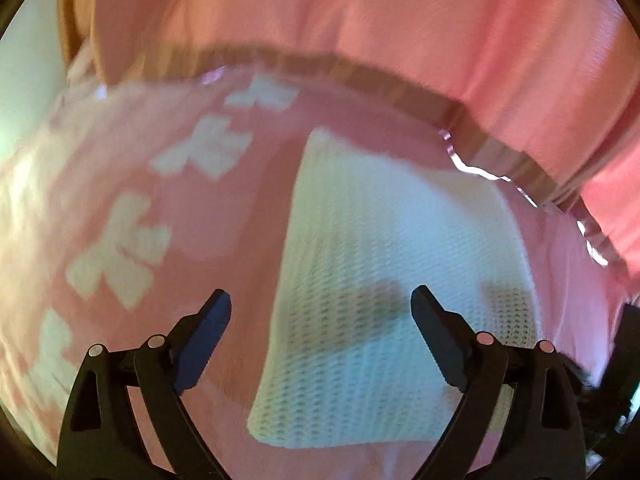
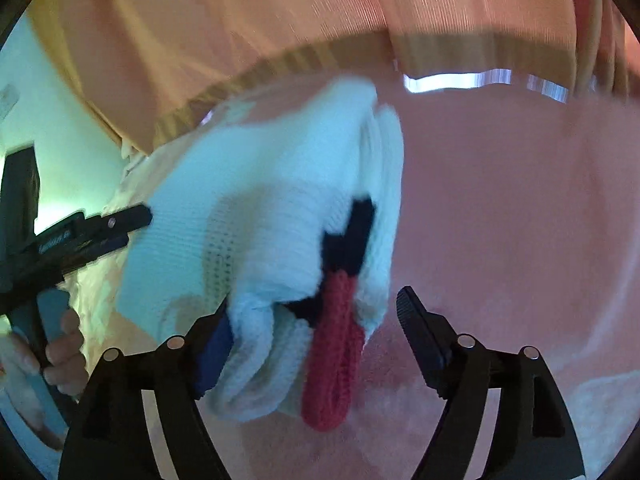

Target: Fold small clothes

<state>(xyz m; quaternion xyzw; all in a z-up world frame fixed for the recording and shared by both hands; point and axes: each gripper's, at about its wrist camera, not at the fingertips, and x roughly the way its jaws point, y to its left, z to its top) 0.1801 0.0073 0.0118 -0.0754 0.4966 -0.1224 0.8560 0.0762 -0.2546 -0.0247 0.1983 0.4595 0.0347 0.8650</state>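
Left gripper (image 1: pixel 320 308): fingers spread wide, nothing between them; it hovers over the near part of the white knit garment (image 1: pixel 384 280), its right finger above the knit and its left finger above the pink cloth (image 1: pixel 248 208) beside it.

Right gripper (image 2: pixel 312 316): fingers spread wide, not pinching; the bunched end of the white knit garment (image 2: pixel 272 216) lies between them, and its left finger (image 2: pixel 216 340) touches or sits just against the folded knit edge (blur makes contact hard to judge).

White knit garment: lies on the pink cloth, folded into a rough rectangle in the left wrist view; the right wrist view shows layered edges at its right side, a black patch (image 2: pixel 352 236) and a red knitted strip (image 2: pixel 332 356) hanging toward the camera.

Pink cloth: covers the surface under the garment; a row of white blocky shapes (image 1: pixel 120 248) runs along its left part.

Surface edge: a brown wooden rim (image 1: pixel 400 84) curves behind the garment, with a shiny crinkled strip (image 1: pixel 480 168) along it.

Background: pink-orange curtain (image 1: pixel 400 12) beyond the rim; a pale wall (image 2: pixel 48 112) at far left.

Other view of the left gripper: seen from the right wrist at far left as a dark tool (image 2: pixel 80 236), its tip at the garment's left edge, held by a hand (image 2: pixel 60 348).
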